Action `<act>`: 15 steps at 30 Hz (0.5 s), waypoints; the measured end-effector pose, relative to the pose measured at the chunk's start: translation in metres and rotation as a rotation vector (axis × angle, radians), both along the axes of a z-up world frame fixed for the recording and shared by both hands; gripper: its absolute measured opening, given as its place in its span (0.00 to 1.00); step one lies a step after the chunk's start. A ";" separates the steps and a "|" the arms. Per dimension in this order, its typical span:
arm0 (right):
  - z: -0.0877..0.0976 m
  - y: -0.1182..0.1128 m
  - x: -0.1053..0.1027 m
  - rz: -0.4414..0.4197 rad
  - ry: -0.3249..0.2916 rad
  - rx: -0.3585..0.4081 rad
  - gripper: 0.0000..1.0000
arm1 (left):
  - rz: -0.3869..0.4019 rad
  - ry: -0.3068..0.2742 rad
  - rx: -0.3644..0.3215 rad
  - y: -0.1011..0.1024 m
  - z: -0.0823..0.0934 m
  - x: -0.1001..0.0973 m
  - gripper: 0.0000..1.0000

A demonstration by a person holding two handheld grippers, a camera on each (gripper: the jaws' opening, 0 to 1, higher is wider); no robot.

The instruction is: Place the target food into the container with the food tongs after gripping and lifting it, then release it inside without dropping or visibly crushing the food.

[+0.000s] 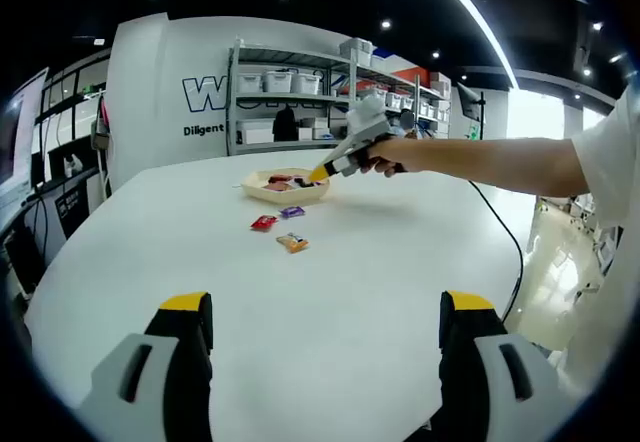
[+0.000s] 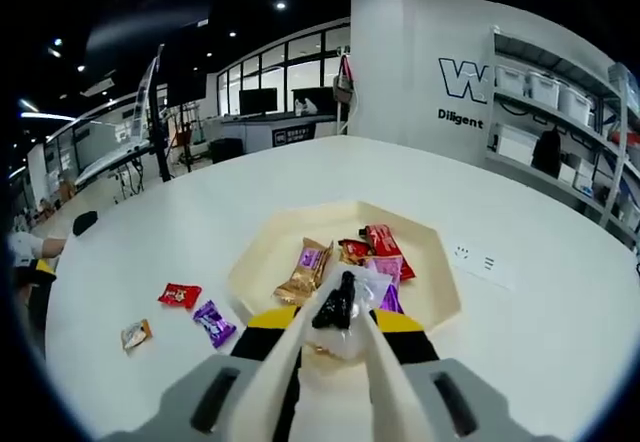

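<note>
Gripping cream food tongs (image 2: pixel 330 362) in our right gripper (image 2: pixel 335 347), we are pinching a clear packet with a dark sweet (image 2: pixel 340 307) between the tong tips, over the near rim of the cream tray (image 2: pixel 440 262). Beyond it, gold, purple and red wrapped candies (image 2: pixel 345 257) are lying inside the tray. Left of the tray, on the white table (image 2: pixel 200 212), we are seeing a red packet (image 2: pixel 180 294), a purple one (image 2: pixel 213 322) and an orange one (image 2: pixel 136 334). Our left gripper (image 1: pixel 325 337) is hovering with its jaws spread wide and holding nothing, well back from the tray.
</note>
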State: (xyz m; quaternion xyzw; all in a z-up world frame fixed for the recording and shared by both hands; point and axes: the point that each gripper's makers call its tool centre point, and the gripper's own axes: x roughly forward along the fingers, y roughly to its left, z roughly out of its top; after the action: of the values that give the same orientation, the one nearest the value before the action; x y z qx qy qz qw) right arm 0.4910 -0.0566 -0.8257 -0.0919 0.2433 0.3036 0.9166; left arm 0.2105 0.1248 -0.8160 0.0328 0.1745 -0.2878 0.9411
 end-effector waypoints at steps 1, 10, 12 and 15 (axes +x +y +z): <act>0.002 0.000 -0.004 0.005 -0.005 0.001 0.20 | -0.001 -0.001 0.001 0.000 0.000 0.000 0.93; 0.016 0.012 -0.031 0.104 -0.056 0.005 0.20 | -0.015 -0.005 -0.003 -0.008 0.001 -0.004 0.93; 0.019 0.014 -0.037 0.109 -0.069 0.008 0.20 | -0.019 -0.009 -0.001 -0.010 0.002 -0.005 0.93; 0.021 0.018 -0.042 0.127 -0.076 0.015 0.21 | -0.029 -0.009 -0.001 -0.013 0.002 -0.007 0.93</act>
State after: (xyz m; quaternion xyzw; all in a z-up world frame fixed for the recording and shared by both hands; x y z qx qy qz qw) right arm 0.4489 -0.0386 -0.8051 -0.1116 0.1996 0.3591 0.9049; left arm 0.2040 0.1121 -0.8136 0.0360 0.1699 -0.3013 0.9376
